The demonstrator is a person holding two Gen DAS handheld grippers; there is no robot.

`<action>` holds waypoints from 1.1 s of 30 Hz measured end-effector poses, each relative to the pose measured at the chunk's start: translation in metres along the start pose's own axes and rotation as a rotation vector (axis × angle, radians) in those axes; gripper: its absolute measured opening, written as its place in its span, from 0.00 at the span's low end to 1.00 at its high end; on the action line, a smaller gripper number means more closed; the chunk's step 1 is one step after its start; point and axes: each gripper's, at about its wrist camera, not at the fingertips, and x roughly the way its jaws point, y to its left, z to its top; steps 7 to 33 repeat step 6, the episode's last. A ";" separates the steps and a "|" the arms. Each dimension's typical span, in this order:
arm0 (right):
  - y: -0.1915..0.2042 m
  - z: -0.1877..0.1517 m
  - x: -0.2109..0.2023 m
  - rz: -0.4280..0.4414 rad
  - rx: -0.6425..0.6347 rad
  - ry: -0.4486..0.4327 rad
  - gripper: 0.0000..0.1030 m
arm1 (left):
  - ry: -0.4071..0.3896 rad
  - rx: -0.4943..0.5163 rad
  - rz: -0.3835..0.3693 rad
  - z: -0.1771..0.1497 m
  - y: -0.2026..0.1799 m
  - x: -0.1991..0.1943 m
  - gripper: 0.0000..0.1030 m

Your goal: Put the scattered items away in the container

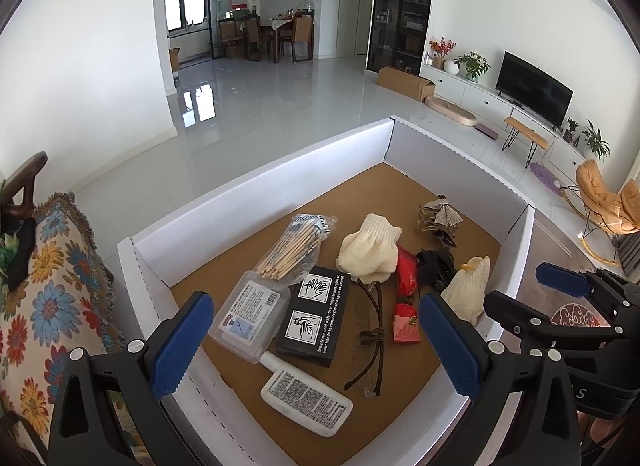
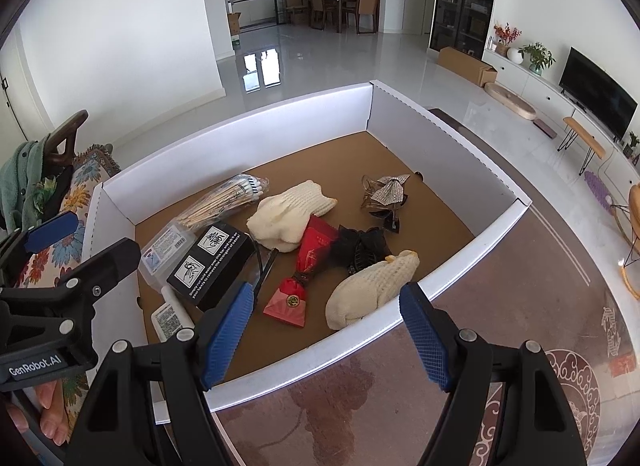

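A white cardboard box [image 1: 280, 181] [image 2: 280, 117] with a brown floor holds all the items. In it lie a bag of wooden sticks [image 1: 292, 246], a clear plastic case [image 1: 252, 314], a black box [image 1: 316, 314] [image 2: 212, 262], a white bottle [image 1: 306, 402], glasses [image 1: 372, 338], a red pouch [image 2: 308, 266], two cream gloves [image 2: 288, 213] [image 2: 372, 286] and hair clips [image 2: 384, 193]. My left gripper [image 1: 316, 346] hangs open over the box's near left part, nothing between its pads. My right gripper [image 2: 326, 342] stands open and empty above the near wall, just short of the nearer glove.
A floral cushion [image 1: 48, 286] lies against the box's left side. The box rests on a brown patterned surface [image 2: 520, 306]. A person's fingers [image 2: 48, 418] hold the left gripper's handle. Beyond are a white tiled floor, a TV cabinet and an orange chair [image 1: 608, 197].
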 end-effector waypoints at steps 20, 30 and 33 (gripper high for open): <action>0.000 0.004 0.001 0.000 0.009 -0.011 0.74 | -0.030 -0.069 -0.068 0.002 0.009 0.000 1.00; 0.000 0.004 0.001 0.000 0.009 -0.011 0.74 | -0.030 -0.069 -0.068 0.002 0.009 0.000 1.00; 0.000 0.004 0.001 0.000 0.009 -0.011 0.74 | -0.030 -0.069 -0.068 0.002 0.009 0.000 1.00</action>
